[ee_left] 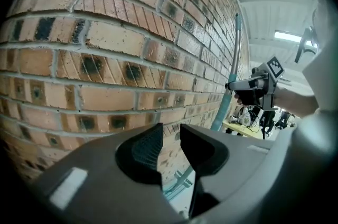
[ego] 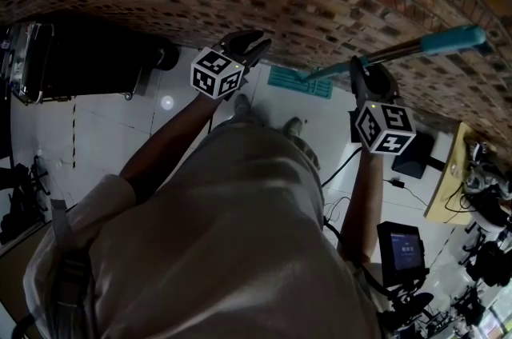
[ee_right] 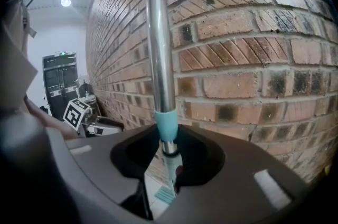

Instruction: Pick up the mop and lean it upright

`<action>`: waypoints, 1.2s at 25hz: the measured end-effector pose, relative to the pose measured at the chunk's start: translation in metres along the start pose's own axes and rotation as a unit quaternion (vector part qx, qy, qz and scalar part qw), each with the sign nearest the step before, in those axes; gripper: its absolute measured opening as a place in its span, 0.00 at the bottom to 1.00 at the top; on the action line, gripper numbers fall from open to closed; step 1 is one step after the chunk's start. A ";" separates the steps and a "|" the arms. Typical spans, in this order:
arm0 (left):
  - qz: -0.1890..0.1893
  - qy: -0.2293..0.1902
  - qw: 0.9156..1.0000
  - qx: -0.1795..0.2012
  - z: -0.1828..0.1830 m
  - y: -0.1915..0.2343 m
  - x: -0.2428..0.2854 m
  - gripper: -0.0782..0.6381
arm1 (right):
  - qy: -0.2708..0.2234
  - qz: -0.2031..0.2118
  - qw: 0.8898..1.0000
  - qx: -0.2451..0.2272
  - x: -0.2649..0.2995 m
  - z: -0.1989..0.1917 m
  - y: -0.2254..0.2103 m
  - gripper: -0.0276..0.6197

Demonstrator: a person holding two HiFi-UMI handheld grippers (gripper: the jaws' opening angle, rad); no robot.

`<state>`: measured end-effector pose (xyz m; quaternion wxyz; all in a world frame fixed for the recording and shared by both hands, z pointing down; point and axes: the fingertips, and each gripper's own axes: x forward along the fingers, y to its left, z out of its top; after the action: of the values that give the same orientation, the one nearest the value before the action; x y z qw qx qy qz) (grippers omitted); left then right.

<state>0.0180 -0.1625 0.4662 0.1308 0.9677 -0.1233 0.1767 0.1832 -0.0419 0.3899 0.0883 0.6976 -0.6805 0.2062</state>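
Brick wall (ee_left: 105, 48), red-brown with dark mortar marks, fills most of what I see. My right gripper (ee_right: 168, 149) has its jaws clamped on the mop (ee_right: 158, 59), gripping the metal handle just below a teal collar. The handle rises steeply beside the wall, and the mop's flat teal head (ego: 300, 81) sits on the pale floor (ego: 104, 121) at the wall's foot. My left gripper (ee_left: 170, 138) points at the bricks nearby, well apart from the mop, with its jaws slightly parted and nothing between them.
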 end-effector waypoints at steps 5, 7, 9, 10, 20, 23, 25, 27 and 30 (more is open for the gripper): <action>0.004 0.003 1.000 0.007 -0.001 0.003 -0.001 0.27 | 0.002 0.001 1.000 -0.001 0.003 0.000 0.001 0.21; 0.006 0.003 1.000 0.005 -0.001 0.004 -0.002 0.27 | 0.003 0.002 1.000 -0.002 0.003 -0.001 0.001 0.21; 0.002 -0.002 1.000 -0.003 0.000 0.003 -0.002 0.27 | 0.003 0.003 1.000 -0.002 0.004 0.000 0.002 0.21; -0.001 -0.004 1.000 -0.004 0.001 0.003 -0.002 0.29 | 0.002 0.004 1.000 -0.002 0.004 0.000 0.002 0.21; -0.008 0.000 1.000 0.000 -0.001 0.000 0.002 0.30 | 0.003 0.007 1.000 -0.001 0.009 0.001 0.003 0.21; -0.008 0.003 1.000 -0.002 -0.003 0.000 0.002 0.30 | 0.005 0.005 1.000 0.000 0.011 -0.003 0.003 0.21; -0.008 0.004 1.000 -0.004 -0.005 0.001 0.002 0.30 | 0.008 0.004 1.000 0.001 0.012 -0.006 0.003 0.21; -0.007 0.005 1.000 -0.005 -0.006 0.001 0.002 0.30 | 0.011 0.003 1.000 0.000 0.014 -0.010 0.003 0.21; -0.005 0.007 1.000 -0.008 -0.009 0.002 0.000 0.30 | 0.014 0.001 1.000 0.001 0.017 -0.015 0.003 0.21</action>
<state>0.0147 -0.1621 0.4750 0.1406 0.9659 -0.1191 0.1819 0.1777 -0.0516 0.4099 0.0970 0.6938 -0.6800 0.2165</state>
